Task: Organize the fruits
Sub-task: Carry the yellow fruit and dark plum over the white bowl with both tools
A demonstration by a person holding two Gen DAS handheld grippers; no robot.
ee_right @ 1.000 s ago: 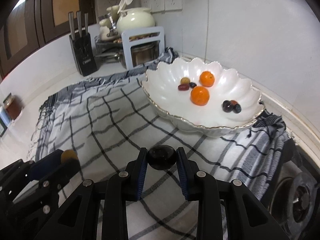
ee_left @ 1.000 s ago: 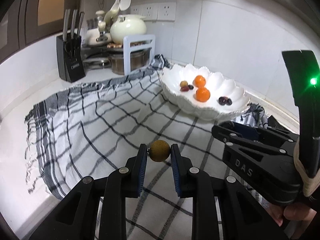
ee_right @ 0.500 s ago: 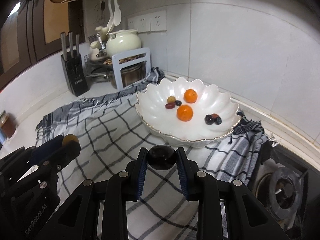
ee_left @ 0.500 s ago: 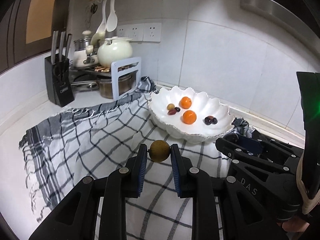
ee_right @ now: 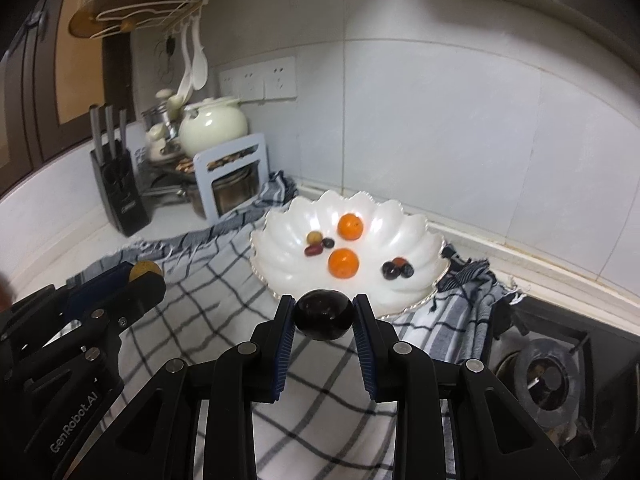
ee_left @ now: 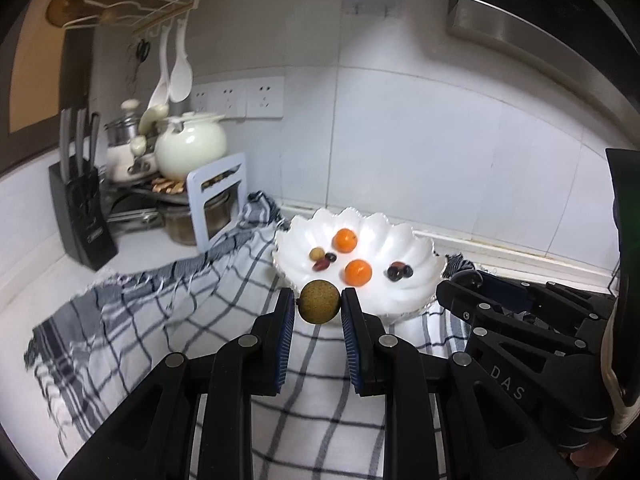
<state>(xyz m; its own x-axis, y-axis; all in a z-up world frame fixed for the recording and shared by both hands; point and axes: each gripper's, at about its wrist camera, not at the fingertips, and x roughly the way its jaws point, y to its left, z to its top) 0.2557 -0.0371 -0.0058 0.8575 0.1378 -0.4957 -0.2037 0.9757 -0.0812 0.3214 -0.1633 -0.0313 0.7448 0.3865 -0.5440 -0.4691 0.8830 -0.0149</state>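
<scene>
Tan, rough-skinned round fruit (ee_left: 319, 301) and glossy dark plum-like fruit (ee_right: 324, 314) being carried, both above checked cloth (ee_left: 168, 320), short of white scalloped ceramic bowl (ee_left: 400, 240).
Left gripper (ee_left: 319, 304) pinching tan fruit at its widest girth; right gripper (ee_right: 324, 312) clamping dark fruit likewise, jaws nearly closed. Probably light; dark skin looking slippery, bruisable. Keeping squeeze gentle.
</scene>
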